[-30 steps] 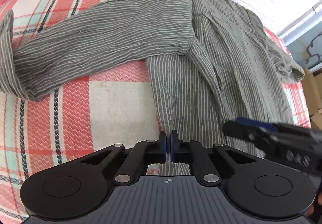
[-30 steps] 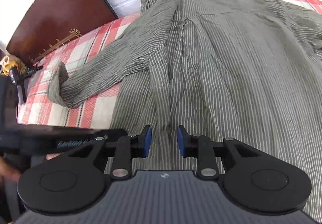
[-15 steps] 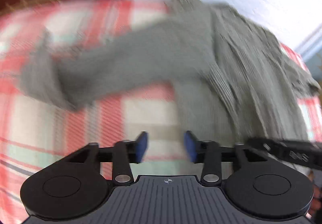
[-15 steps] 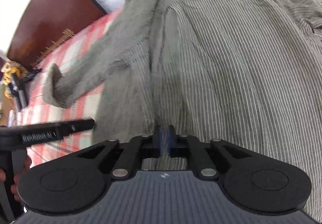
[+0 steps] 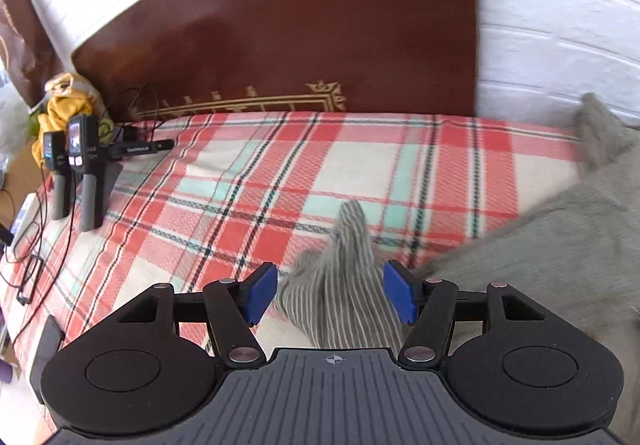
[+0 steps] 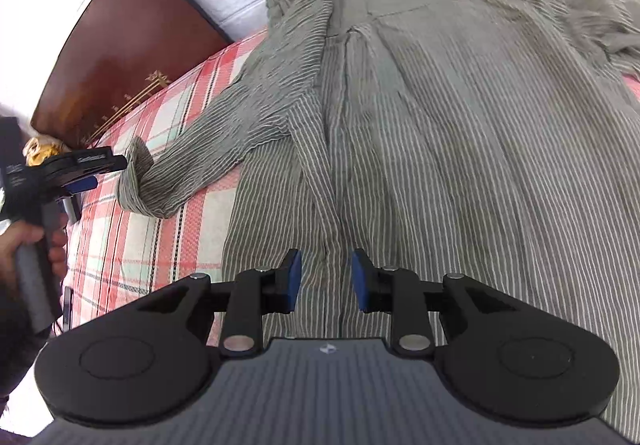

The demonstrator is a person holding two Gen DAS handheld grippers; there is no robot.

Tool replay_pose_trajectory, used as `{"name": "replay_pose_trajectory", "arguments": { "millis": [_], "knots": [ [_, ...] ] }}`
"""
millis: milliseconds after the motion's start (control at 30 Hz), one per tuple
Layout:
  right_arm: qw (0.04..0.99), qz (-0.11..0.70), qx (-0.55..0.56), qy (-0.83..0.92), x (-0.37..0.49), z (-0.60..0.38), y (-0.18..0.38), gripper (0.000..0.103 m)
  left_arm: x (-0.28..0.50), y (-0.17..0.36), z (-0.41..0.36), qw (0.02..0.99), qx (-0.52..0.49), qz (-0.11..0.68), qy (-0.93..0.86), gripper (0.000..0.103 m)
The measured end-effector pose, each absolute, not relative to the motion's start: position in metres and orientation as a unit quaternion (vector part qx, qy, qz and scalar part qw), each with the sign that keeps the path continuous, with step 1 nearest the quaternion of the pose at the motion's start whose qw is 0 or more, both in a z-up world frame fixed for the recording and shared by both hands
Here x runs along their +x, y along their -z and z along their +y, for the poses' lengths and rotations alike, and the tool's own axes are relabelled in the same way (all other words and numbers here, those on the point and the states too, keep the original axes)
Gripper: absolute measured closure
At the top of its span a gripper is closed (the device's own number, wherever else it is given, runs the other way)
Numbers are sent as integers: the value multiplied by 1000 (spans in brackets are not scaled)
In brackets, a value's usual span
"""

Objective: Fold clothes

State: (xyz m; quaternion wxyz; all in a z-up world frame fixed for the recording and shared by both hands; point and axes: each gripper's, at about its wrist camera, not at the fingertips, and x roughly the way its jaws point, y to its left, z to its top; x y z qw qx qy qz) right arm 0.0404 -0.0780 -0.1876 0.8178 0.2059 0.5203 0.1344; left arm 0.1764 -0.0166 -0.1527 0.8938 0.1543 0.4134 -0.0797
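Shirt (image 6: 440,125) lies spread on the bed (image 5: 280,173), left claw (image 5: 330,295) wide around the sleeve cuff (image 5: 344,277), right claw (image 6: 326,279) open over the hem, so probably pinching the cuff comes next.

No text can be read with any certainty. A spare handheld gripper (image 5: 132,147) lying at the bed's edge carries a line of white lettering along its arm, too small to make out. The left gripper (image 6: 76,177) bears similar white lettering on its top bar, also illegible here.
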Motion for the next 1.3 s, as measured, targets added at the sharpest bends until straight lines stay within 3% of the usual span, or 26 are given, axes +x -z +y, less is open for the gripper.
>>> {"name": "replay_pose_trajectory", "arguments": {
  "millis": [133,167,233,600,967,1000,1033,1067,1300],
  "knots": [
    [823,521,189,-127,33,-74,181,71,188,162,-20,881,137,442,101,28],
    [825,520,186,-125,32,-73,179,71,189,163,-19,877,134,448,110,38],
    [828,518,180,-121,32,-70,178,71,196,169,-15,862,115,476,129,99],
    [841,504,140,-141,53,-46,163,71,190,147,9,839,54,490,229,101],
    [841,472,146,-219,107,-4,129,69,105,123,-36,814,114,447,353,101],
    [838,477,145,-222,111,2,130,65,101,124,-34,813,119,446,355,101],
    [834,482,144,-225,115,8,131,51,98,126,-34,812,120,446,357,101],
    [831,487,143,-228,119,14,133,47,96,127,-34,811,122,446,360,101],
    [805,521,137,-250,148,57,140,45,84,129,-26,801,138,441,381,101]
  ]
}}
